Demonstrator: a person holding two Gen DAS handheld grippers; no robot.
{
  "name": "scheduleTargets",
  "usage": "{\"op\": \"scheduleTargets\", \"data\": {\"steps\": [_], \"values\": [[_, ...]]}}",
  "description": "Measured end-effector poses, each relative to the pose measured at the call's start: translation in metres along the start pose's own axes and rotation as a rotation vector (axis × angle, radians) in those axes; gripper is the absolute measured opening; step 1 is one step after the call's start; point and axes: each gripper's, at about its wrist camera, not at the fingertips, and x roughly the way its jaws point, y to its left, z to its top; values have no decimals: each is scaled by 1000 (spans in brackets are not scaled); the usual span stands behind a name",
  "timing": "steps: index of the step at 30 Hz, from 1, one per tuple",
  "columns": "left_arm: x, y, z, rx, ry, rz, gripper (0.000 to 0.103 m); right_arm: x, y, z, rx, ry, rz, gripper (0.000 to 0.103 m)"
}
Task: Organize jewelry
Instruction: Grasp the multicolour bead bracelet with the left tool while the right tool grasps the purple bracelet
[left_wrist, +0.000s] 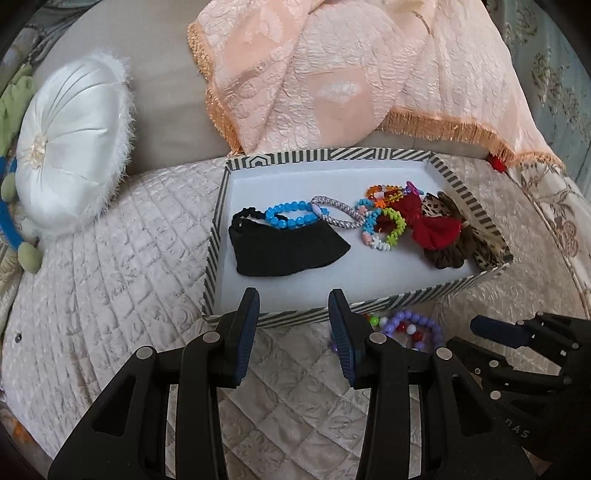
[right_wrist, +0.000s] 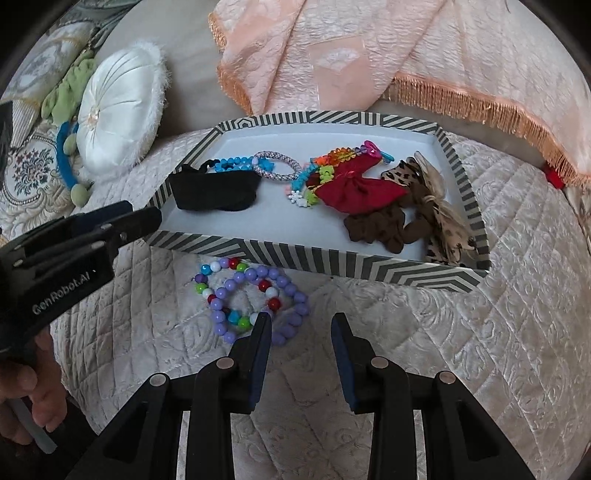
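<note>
A striped box (left_wrist: 406, 295) (right_wrist: 280, 253) sits on the quilted bed. It holds a black headband (left_wrist: 280, 247) (right_wrist: 214, 192), a blue bead bracelet (left_wrist: 291, 218), a silver bracelet (left_wrist: 340, 216) (right_wrist: 277, 166), colourful bead rings (left_wrist: 384, 225), a red bow (left_wrist: 432, 225) (right_wrist: 358, 192) and brown and leopard scrunchies (left_wrist: 454, 251) (right_wrist: 406, 225). Purple bead bracelets (right_wrist: 255, 295) (left_wrist: 413, 328) lie on the quilt in front of the box. My left gripper (left_wrist: 293, 299) is open and empty at the box's near wall. My right gripper (right_wrist: 301, 321) is open and empty, just right of the purple bracelets.
A round white cushion (left_wrist: 74, 144) (right_wrist: 122, 107) and a green and blue soft toy (right_wrist: 70, 140) lie to the left. A peach fringed blanket (left_wrist: 351, 74) (right_wrist: 369, 55) lies behind the box. The quilt (right_wrist: 498, 295) spreads right of the box.
</note>
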Motion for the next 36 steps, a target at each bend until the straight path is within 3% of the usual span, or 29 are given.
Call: {"op": "scheduleTargets", "data": {"steps": [15, 21, 26, 31, 36], "values": [[9, 8, -7, 13, 48, 36, 38, 6, -8, 0, 27, 2, 13, 32], [33, 8, -16, -9, 187, -38, 38, 3, -13, -1, 45, -21, 45, 31], [37, 10, -17, -35, 209, -58, 38, 15, -6, 1, 24, -8, 60, 30], [38, 13, -17, -47, 213, -50, 38, 33, 4, 3, -37, 18, -51, 27], [45, 1, -17, -19, 227, -87, 38, 36, 17, 1, -98, 7, -89, 22]]}}
